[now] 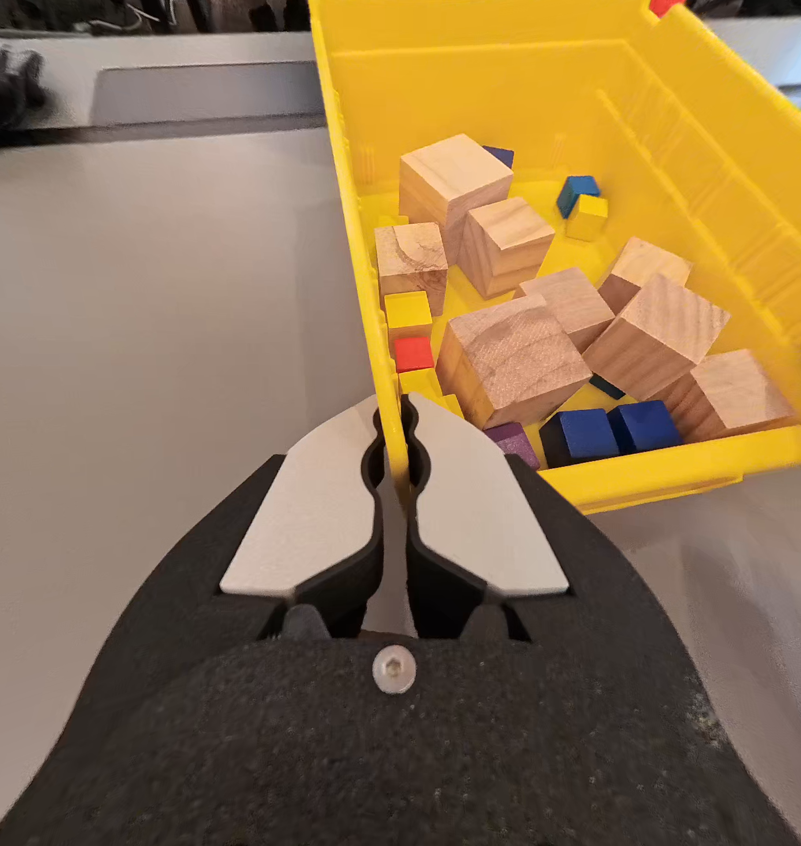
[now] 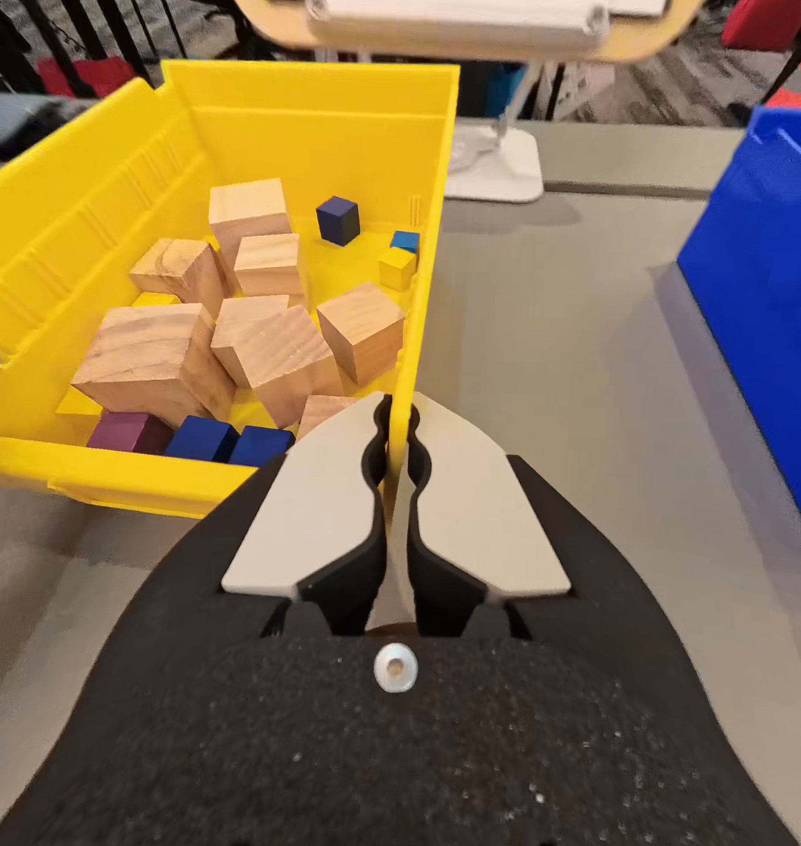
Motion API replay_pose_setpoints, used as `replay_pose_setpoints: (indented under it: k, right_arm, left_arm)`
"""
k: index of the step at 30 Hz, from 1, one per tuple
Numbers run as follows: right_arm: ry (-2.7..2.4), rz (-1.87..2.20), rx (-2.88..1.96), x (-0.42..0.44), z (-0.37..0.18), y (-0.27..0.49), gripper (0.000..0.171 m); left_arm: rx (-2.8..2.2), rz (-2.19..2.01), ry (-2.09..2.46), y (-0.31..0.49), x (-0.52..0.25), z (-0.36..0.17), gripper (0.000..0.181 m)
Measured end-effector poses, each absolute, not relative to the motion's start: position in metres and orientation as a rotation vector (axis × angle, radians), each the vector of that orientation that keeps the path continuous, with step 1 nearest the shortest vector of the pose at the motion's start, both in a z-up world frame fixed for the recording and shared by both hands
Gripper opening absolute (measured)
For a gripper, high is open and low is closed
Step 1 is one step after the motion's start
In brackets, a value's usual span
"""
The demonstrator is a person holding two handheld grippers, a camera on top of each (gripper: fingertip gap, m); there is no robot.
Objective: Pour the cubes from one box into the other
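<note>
A yellow box holds several plain wooden cubes and small coloured cubes, among them a red one and blue ones. My left gripper is shut on the box's left side wall, one pad on each face of it. In the right wrist view my right gripper is shut on the right side wall of the same yellow box, near its front corner. The wooden cubes lie heaped toward the box's front. A blue box stands to the right on the grey table.
The grey table extends to the left of the yellow box. A white stand base sits behind it and a light wooden table beyond. A dark glove-like object lies at the far left.
</note>
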State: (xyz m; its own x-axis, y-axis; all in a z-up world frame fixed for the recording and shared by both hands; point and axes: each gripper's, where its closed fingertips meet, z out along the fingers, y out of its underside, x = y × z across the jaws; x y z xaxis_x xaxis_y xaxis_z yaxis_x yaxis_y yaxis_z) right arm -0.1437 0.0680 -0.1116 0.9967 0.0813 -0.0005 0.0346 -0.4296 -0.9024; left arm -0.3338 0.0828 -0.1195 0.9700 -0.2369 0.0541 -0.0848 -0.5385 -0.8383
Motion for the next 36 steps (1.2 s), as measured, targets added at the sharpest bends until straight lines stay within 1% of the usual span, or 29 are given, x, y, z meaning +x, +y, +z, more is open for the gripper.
replay_pose_setpoints:
  k: [5, 8, 11, 14, 19, 23, 24, 25, 26, 27, 28, 30, 32, 34, 36]
  right_arm:
    - [-0.135, 0.095, -1.949, -0.226, -0.090, 0.076, 0.004]
    - [-0.173, 0.121, -1.946, -0.281, -0.095, 0.075, 0.004]
    - [-0.183, 0.143, -1.962, -0.321, -0.106, 0.072, 0.004]
    - [-0.176, 0.159, -1.981, -0.339, -0.115, 0.068, 0.004]
    - [-0.177, 0.150, -1.978, -0.344, -0.124, 0.064, 0.005]
    - [-0.211, 0.200, -1.962, -0.355, -0.126, 0.060, 0.011]
    - [-0.231, 0.217, -1.968, -0.356, -0.126, 0.060, 0.012]
    - [-0.255, 0.242, -1.984, -0.356, -0.126, 0.057, 0.012]
    - [-0.293, 0.281, -1.989, -0.356, -0.122, 0.052, 0.012]
    - [-0.332, 0.315, -1.969, -0.352, -0.114, 0.045, 0.015]
    - [-0.376, 0.346, -1.936, -0.347, -0.103, 0.037, 0.021]
    - [-0.481, 0.398, -1.866, -0.328, -0.079, 0.018, 0.027]
    - [-0.599, 0.441, -1.847, -0.297, -0.067, -0.004, 0.033]
    - [-0.627, 0.447, -1.869, -0.247, -0.064, -0.017, 0.038]
    - [-0.562, 0.417, -1.897, -0.181, -0.066, -0.024, 0.047]
  left_arm:
    - [-2.092, -0.132, 0.170, 0.081, -0.416, -0.098, 0.004]
    - [-2.098, -0.100, 0.132, 0.074, -0.471, -0.101, 0.003]
    - [-2.112, -0.093, 0.097, 0.067, -0.512, -0.110, 0.003]
    - [-2.123, -0.116, 0.086, 0.064, -0.530, -0.117, 0.003]
    - [-2.110, -0.169, 0.089, 0.064, -0.535, -0.127, 0.004]
    - [-2.092, -0.200, 0.024, 0.072, -0.543, -0.126, 0.004]
    - [-2.095, -0.207, 0.021, 0.071, -0.544, -0.126, 0.005]
    - [-2.098, -0.195, 0.016, 0.068, -0.547, -0.121, 0.012]
    - [-2.083, -0.168, 0.004, 0.064, -0.551, -0.109, 0.032]
    - [-2.050, -0.137, -0.008, 0.058, -0.555, -0.094, 0.044]
    - [-2.010, -0.111, -0.022, 0.051, -0.559, -0.076, 0.048]
    - [-1.934, -0.130, -0.031, 0.035, -0.555, -0.042, 0.049]
    - [-1.885, -0.213, 0.006, 0.020, -0.533, -0.021, 0.049]
    - [-1.862, -0.319, 0.069, 0.004, -0.498, -0.014, 0.055]
    - [-1.849, -0.374, 0.116, -0.016, -0.463, -0.019, 0.052]
